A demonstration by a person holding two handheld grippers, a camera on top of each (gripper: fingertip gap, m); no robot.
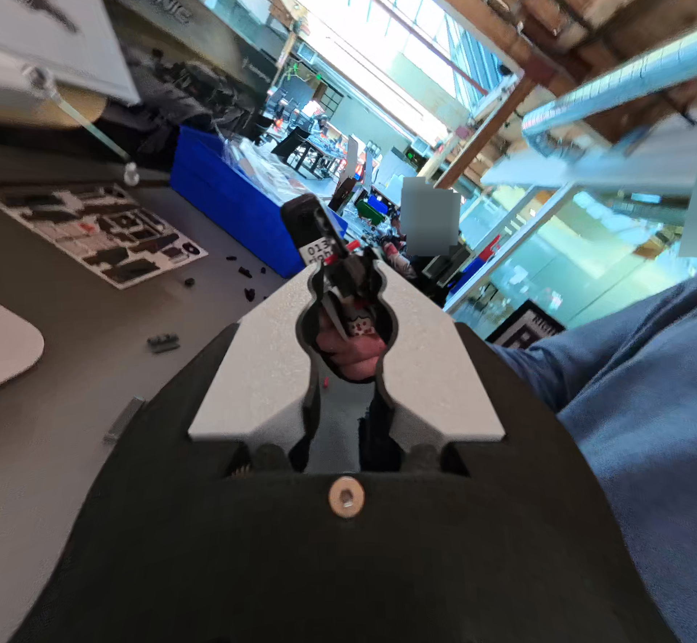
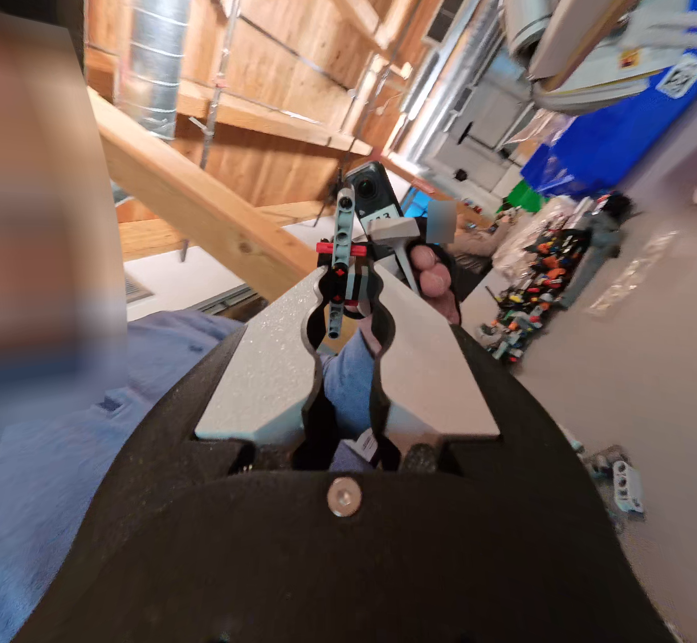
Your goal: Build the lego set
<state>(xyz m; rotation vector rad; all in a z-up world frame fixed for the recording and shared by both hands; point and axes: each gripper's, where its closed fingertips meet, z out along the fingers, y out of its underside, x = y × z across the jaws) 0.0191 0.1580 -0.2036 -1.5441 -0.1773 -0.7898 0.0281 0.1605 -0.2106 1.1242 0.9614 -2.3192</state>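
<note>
1. Holding the small lego assembly (image 2: 341, 277) up in the air between us, we have both grippers meeting tip to tip over it, well above the worktop (image 1: 94, 341).
2. Our right gripper (image 2: 345, 277) has its fingers closed on the assembly, which is a grey holed beam (image 2: 341, 232) standing roughly upright with a red axle (image 2: 324, 246) crossing it and dark parts with red pins below.
3. Our left gripper (image 1: 347, 270) also has its fingers pinched onto the dark end of the same assembly (image 1: 345, 266); a bit of red shows at the tips.
4. Each wrist view shows the other gripper facing it from behind the assembly, with its camera (image 2: 371, 191) and the hand (image 2: 432, 277) that grips its handle.
5. A blue sleeve (image 1: 622, 379) fills the right side of the left wrist view.
6. Down on the worktop in that view we see a sticker sheet (image 1: 102, 236), scattered small dark pieces (image 1: 245, 270), a grey piece (image 1: 163, 342) and a blue bin (image 1: 234, 194).
7. The right wrist view shows a heap of mixed coloured bricks (image 2: 535, 285) on the worktop, a pale holed brick (image 2: 626, 489) nearer us, and blue bins (image 2: 622, 141) behind.
</note>
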